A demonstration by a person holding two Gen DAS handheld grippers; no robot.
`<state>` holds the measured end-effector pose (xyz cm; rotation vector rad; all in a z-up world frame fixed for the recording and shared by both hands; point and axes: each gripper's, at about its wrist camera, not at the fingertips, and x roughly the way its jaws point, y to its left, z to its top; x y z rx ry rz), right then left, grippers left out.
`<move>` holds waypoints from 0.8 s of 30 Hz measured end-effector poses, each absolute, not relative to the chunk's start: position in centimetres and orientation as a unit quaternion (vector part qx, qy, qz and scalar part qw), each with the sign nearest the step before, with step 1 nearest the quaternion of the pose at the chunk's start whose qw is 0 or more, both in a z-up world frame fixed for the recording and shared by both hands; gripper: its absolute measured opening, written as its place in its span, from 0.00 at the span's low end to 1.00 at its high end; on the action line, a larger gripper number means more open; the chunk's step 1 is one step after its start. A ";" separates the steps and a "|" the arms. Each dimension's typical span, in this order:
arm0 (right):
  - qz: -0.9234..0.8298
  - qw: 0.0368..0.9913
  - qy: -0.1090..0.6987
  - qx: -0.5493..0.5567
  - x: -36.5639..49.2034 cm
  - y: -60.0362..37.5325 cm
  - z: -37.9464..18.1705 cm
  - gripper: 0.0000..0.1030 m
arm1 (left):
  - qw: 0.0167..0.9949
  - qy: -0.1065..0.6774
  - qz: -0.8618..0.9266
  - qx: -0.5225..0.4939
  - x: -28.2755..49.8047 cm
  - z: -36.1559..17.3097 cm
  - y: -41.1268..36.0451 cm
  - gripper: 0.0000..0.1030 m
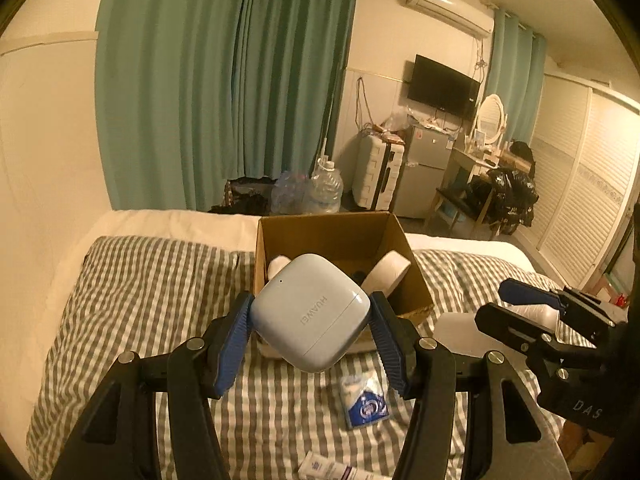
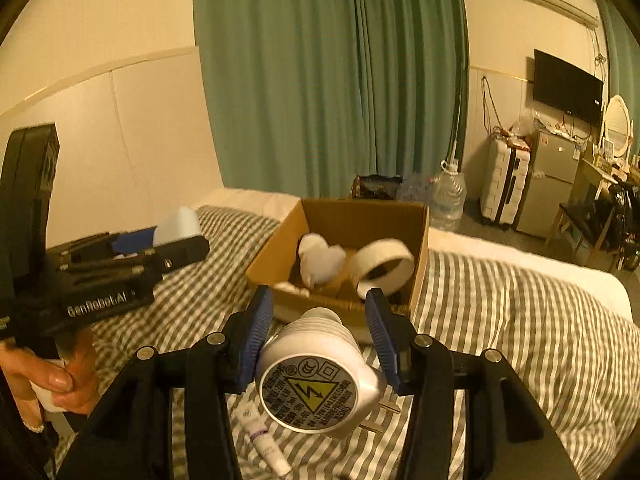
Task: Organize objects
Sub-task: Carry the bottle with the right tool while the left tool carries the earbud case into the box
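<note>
Striped bedsheet point(image 1: 140, 288), corrugated box point(image 1: 320, 232), glossy earbud case point(image 1: 310, 314)

I'm reading "HUAWEI" on the case point(image 1: 310, 316) between my left fingers, "GenRobot.AI" on the left gripper point(image 2: 176, 236), and "DAS" on the right gripper point(image 1: 532, 312).

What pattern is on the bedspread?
Grey and white stripes on the bedspread, clearest in the right wrist view.
</note>
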<state>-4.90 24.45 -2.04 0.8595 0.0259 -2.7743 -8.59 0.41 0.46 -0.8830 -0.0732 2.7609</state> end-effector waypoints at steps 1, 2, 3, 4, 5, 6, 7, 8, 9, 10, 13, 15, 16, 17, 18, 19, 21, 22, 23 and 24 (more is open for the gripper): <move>-0.948 0.120 0.010 0.294 -5.3 24.4 -1.8 0.47 | 0.123 -0.024 0.945 -0.302 -9.2 0.5 0.5 0.58; -0.949 0.121 0.012 0.292 -5.7 24.3 -1.6 0.47 | 0.125 -0.024 0.945 -0.303 -9.6 0.5 0.7 0.58; -0.950 0.120 0.016 0.289 -6.2 24.2 -1.4 0.47 | 0.126 -0.023 0.944 -0.305 -10.1 0.3 0.8 0.58; -0.950 0.119 0.018 0.287 -6.4 24.2 -1.3 0.47 | 0.126 -0.025 0.943 -0.308 -10.7 0.1 0.9 0.58; -0.951 0.118 0.019 0.285 -6.7 24.1 -1.3 0.47 | 0.127 -0.028 0.942 -0.310 -11.1 -0.1 0.9 0.58; -0.952 0.118 0.018 0.284 -7.1 24.2 -1.2 0.47 | 0.129 -0.029 0.941 -0.312 -11.6 -0.3 1.0 0.58; -0.952 0.117 0.018 0.283 -7.6 24.3 -1.1 0.47 | 0.129 -0.029 0.941 -0.313 -11.8 -0.5 1.1 0.58; -0.952 0.115 0.018 0.282 -8.1 24.4 -1.2 0.47 | 0.130 -0.029 0.940 -0.314 -12.3 -0.8 1.3 0.58; -0.953 0.112 0.020 0.282 -8.7 24.5 -1.3 0.47 | 0.130 -0.029 0.939 -0.316 -12.7 -1.1 1.5 0.58; -0.953 0.110 0.020 0.283 -9.2 24.7 -1.4 0.47 | 0.131 -0.029 0.939 -0.318 -13.1 -1.3 1.7 0.58; -0.952 0.107 0.018 0.286 -10.9 25.2 -2.2 0.47 | 0.134 -0.028 0.936 -0.325 -14.7 -2.3 2.5 0.58; -0.951 0.106 0.016 0.290 -12.0 25.3 -3.0 0.47 | 0.134 -0.026 0.934 -0.330 -15.7 -3.2 2.9 0.58; -0.950 0.107 0.014 0.294 -12.4 25.4 -3.3 0.47 | 0.133 -0.026 0.932 -0.335 -16.3 -3.8 3.1 0.58; -0.949 0.108 0.013 0.297 -12.9 25.5 -3.8 0.47 | 0.134 -0.026 0.931 -0.339 -16.9 -4.1 3.3 0.58; -0.947 0.109 0.012 0.301 -13.5 25.6 -4.3 0.47 | 0.133 -0.026 0.929 -0.343 -17.5 -4.7 3.5 0.58; -0.947 0.109 0.012 0.303 -14.1 25.7 -4.8 0.47 | 0.133 -0.026 0.929 -0.345 -17.8 -5.1 3.5 0.58; -0.945 0.111 0.011 0.307 -15.1 26.1 -5.6 0.47 | 0.131 -0.024 0.927 -0.351 -18.9 -6.0 3.8 0.58; -0.944 0.112 0.011 0.309 -15.7 26.1 -6.0 0.47 | 0.130 -0.023 0.926 -0.355 -19.3 -6.6 3.7 0.58; -0.944 0.113 0.013 0.311 -16.2 26.3 -6.3 0.47 | 0.130 -0.023 0.924 -0.358 -19.6 -7.0 3.8 0.58; -0.942 0.113 0.015 0.315 -16.8 26.3 -6.8 0.47 | 0.130 -0.022 0.922 -0.364 -20.1 -7.6 3.8 0.58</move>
